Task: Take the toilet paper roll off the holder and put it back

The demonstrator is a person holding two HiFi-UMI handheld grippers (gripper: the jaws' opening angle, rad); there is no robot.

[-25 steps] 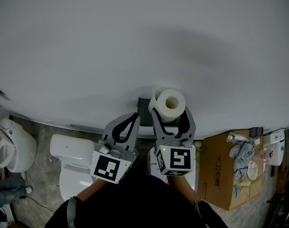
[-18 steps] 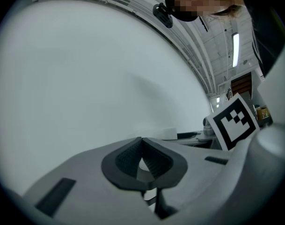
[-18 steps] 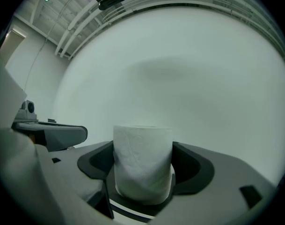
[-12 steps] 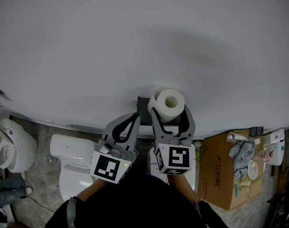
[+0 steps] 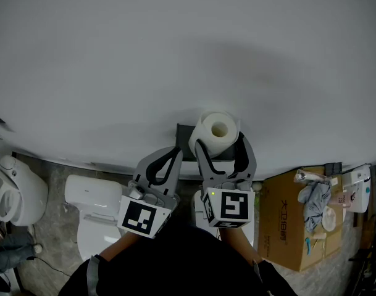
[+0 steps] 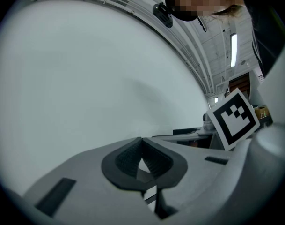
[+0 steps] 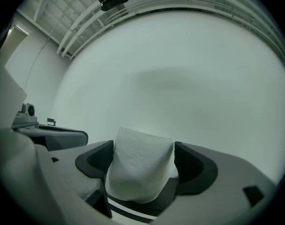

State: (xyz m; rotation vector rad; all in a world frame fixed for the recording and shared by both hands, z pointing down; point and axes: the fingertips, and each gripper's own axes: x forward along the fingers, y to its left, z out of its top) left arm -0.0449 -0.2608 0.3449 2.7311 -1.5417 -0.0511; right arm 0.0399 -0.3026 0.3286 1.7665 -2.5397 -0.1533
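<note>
The white toilet paper roll [image 5: 215, 131] [image 7: 141, 168] hangs at the black holder [image 5: 184, 133] on the white wall, its hollow core facing up in the head view. My right gripper [image 5: 220, 142] [image 7: 144, 146] straddles the roll, one finger on each side. Its jaws have just been opening, and the right pad [image 7: 191, 165] stands slightly off the paper, so they are open around the roll. My left gripper [image 5: 173, 153] [image 6: 141, 142] hovers just left of the roll, level, shut with its pad tips together and nothing between them.
The plain white wall [image 5: 175, 54] fills the upper view. Below stand a white toilet [image 5: 89, 214], a second white fixture [image 5: 15, 190] at far left, and a cardboard box [image 5: 286, 227] with rags at right.
The right jaws have spread wider around the roll. The roll has shifted a little left and toward the wall, against the black holder. The left gripper has not moved.
</note>
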